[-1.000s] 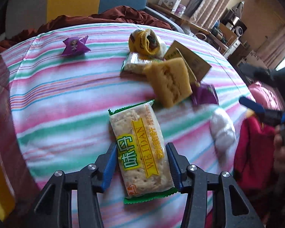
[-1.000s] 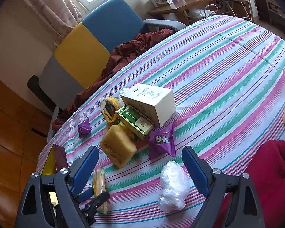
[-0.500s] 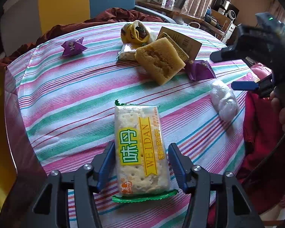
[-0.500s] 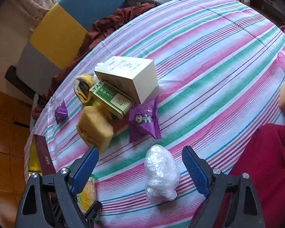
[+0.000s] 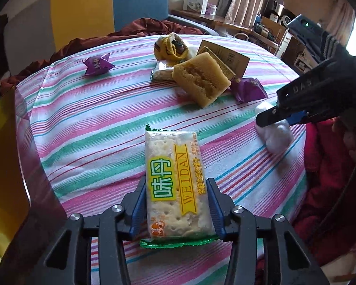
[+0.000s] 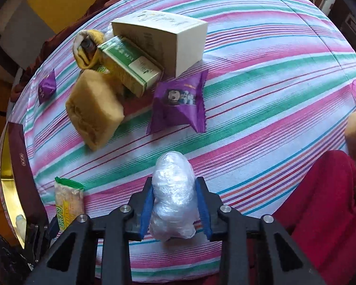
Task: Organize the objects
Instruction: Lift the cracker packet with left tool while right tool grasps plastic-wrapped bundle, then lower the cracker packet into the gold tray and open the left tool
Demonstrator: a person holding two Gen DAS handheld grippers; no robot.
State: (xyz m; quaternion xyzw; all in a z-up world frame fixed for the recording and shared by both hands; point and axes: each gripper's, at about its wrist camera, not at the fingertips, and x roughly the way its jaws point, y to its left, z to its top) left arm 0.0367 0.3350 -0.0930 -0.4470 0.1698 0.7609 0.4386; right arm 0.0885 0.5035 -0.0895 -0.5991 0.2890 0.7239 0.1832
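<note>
My left gripper (image 5: 176, 207) is shut on a cracker packet (image 5: 175, 180) with a green and yellow label, held over the striped tablecloth (image 5: 95, 123). The packet also shows in the right wrist view (image 6: 67, 201). My right gripper (image 6: 174, 205) is shut on a crumpled clear plastic bag (image 6: 173, 194) near the table's front edge. The bag (image 5: 276, 134) and the right gripper (image 5: 282, 116) also show at the right of the left wrist view.
A yellow sponge (image 6: 95, 111), a purple snack packet (image 6: 178, 102), a green box (image 6: 133, 66), a cream box (image 6: 163, 38) and a yellow sock (image 6: 87, 47) cluster mid-table. A small purple packet (image 5: 97, 64) lies far left. A dark box (image 6: 21, 173) sits at the left edge. Red cloth (image 6: 320, 204) lies at right.
My right gripper came down around the plastic bag and closed on it. My left gripper kept hold of the cracker packet and drew back slightly from the cluster.
</note>
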